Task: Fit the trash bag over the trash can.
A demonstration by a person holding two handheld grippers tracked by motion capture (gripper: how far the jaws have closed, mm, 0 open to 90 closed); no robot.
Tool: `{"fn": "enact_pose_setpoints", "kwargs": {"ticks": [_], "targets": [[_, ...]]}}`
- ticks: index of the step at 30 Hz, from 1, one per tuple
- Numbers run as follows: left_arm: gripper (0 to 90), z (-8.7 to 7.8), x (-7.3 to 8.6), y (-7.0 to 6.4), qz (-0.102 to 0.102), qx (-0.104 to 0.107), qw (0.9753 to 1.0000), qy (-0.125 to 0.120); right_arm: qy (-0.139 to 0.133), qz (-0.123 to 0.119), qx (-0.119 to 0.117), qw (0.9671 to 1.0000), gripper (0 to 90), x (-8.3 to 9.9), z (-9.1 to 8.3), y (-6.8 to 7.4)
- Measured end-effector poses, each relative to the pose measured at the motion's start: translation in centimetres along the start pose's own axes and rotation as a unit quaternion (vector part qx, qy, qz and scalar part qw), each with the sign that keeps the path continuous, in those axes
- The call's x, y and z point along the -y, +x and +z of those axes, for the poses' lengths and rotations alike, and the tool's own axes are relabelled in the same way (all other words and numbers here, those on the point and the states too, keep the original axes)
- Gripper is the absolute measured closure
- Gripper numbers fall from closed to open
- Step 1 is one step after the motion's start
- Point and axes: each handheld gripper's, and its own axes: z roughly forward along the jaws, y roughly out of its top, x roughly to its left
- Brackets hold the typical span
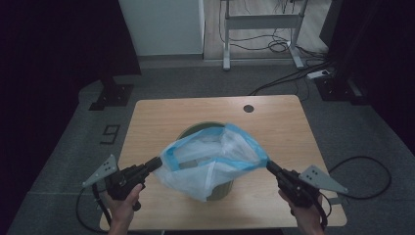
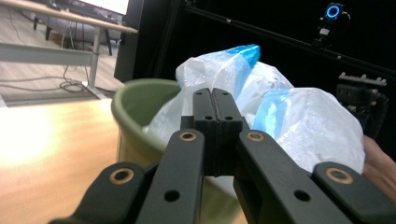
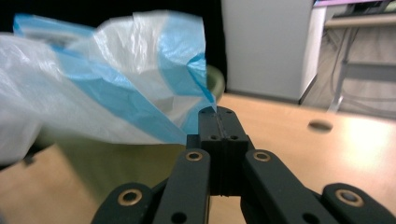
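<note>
A white plastic bag with a blue rim point(image 1: 210, 161) hangs stretched over a green bin point(image 1: 195, 129) in the middle of the wooden table. My left gripper point(image 1: 159, 163) pinches the bag's rim at its left end, jaws pressed together on the film. At the right end my right gripper point(image 1: 268, 165) is shut on the blue rim. In the left gripper view the bag point(image 2: 280, 112) bulges over the bin point(image 2: 140, 102) behind my shut left gripper point(image 2: 214, 93). The right gripper view has the blue rim point(image 3: 140, 102) running into my right gripper point(image 3: 217, 112), the bin point(image 3: 116, 158) below.
The wooden table point(image 1: 284, 127) has a round cable hole point(image 1: 248, 108) near its far edge. Beyond it stand a desk frame point(image 1: 259, 24) with cables on the floor and a white cabinet point(image 1: 161, 24). A black stand base point(image 1: 111, 95) sits at the far left.
</note>
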Motion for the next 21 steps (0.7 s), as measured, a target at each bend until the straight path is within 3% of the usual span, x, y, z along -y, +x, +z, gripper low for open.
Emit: {"fn": "enact_pose_setpoints", "kwargs": {"ticks": [7,16,21], "targets": [[89.5,-0.7,3.0,0.9,-0.018,0.005,0.9996,0.022,0.040,0.025,-0.011,0.9988,89.4,4.2,0.0,-0.2],[89.5,0.1,5.2,2.7,-0.041,-0.009,0.9972,0.063,0.087,0.034,-0.008,0.9956,89.4,6.2,1.9,-1.0],[89.5,0.0,6.2,3.0,-0.050,-0.004,0.9958,0.077,0.110,0.034,-0.011,0.9933,89.4,7.3,2.4,-1.1]]}}
